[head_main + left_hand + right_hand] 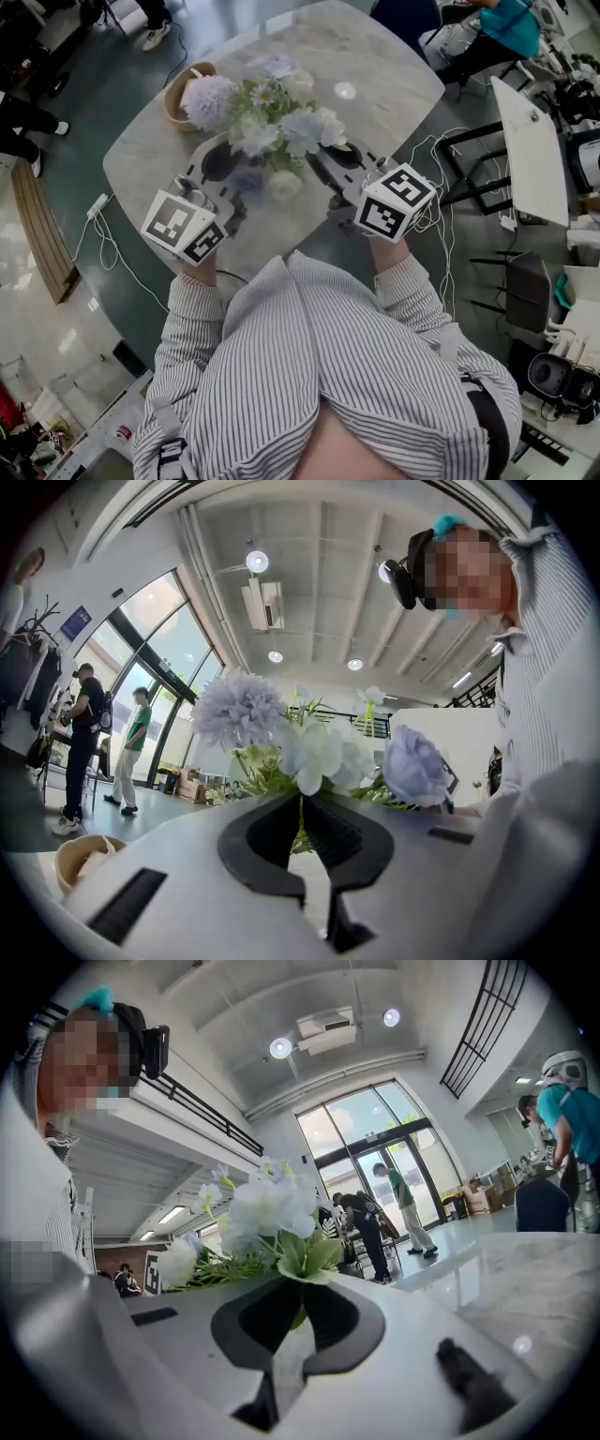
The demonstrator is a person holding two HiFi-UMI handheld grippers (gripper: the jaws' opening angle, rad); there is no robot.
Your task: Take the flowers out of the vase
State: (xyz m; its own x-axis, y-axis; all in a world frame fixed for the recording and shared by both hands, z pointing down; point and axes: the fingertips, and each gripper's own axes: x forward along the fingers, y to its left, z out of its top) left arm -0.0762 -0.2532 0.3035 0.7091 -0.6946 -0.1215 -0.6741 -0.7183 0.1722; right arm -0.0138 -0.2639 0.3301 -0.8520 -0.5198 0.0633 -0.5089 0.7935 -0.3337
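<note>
As the person (319, 375) stands at the near edge of the table (394, 84), the left hand-held gripper (302, 827) and right hand-held gripper (298, 1312) each pinch a thin stem of the flowers (272, 122), bunched over the table's middle; a bowl (178, 98) sits by the far-left edge.

The person wears a long-sleeved shirt of thin grey-and-white stripes (319, 366), with cuffs at the wrists. The white plastic left hand-held gripper (302, 810) and right hand-held gripper (298, 1305) look alike. Each has black ribbed pads around a rounded black opening, dark slots in its shell, and a white cube with black square markers (183, 226).
</note>
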